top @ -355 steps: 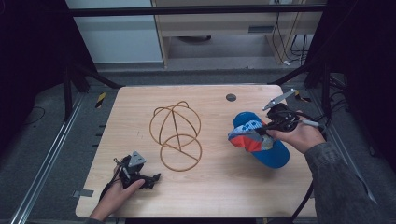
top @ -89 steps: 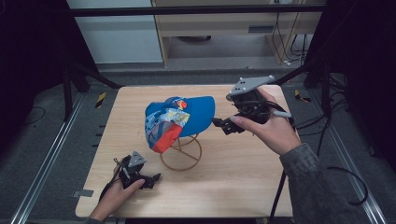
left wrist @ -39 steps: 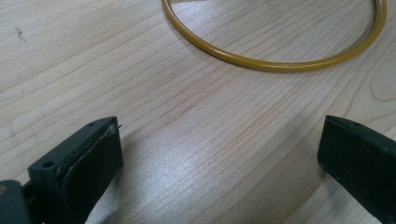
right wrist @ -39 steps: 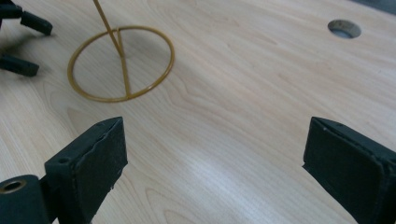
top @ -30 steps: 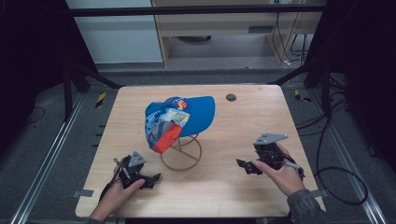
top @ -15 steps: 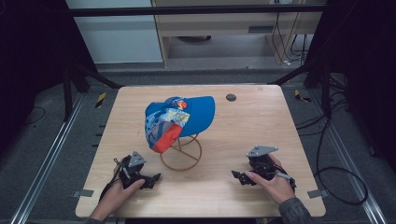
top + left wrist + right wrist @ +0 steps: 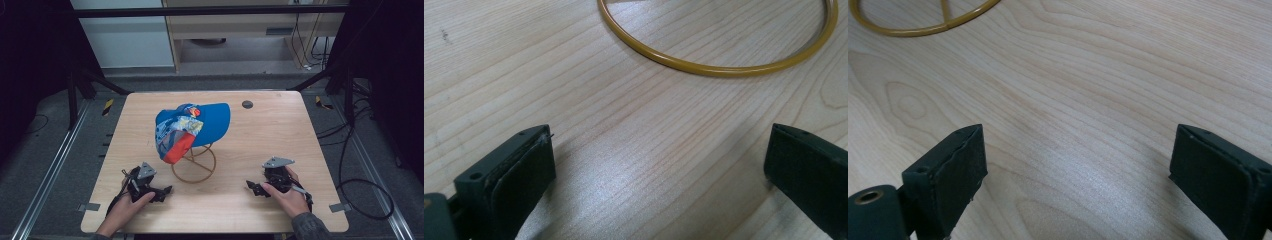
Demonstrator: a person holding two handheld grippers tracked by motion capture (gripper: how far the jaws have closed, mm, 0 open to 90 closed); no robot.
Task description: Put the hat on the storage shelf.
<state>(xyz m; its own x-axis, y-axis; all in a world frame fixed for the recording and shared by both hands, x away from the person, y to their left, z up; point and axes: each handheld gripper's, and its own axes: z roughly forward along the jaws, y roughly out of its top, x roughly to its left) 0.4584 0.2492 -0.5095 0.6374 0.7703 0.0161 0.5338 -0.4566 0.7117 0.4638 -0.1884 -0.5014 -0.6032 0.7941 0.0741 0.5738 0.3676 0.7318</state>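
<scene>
A blue cap [image 7: 192, 127] with a patterned front panel and a red patch hangs on a gold wire stand [image 7: 195, 167] in the middle of the wooden table [image 7: 280, 125]. My left gripper [image 7: 162, 191] rests on the table at the front left, open, a short way from the stand's base ring [image 7: 719, 62]. At the front right my right gripper [image 7: 252, 187] lies on the table, open as well, with bare wood between its jaws. The stand's ring [image 7: 913, 25] shows at the top left of the right gripper view.
A small dark round disc [image 7: 247, 104] sits near the table's far edge. Cables [image 7: 360, 185] run over the floor to the right. Metal frame rails [image 7: 55, 165] flank the table on the left.
The right gripper carried the cap from the right side onto the stand, let go of it, then came down to the front right of the table. The left gripper stayed put.
</scene>
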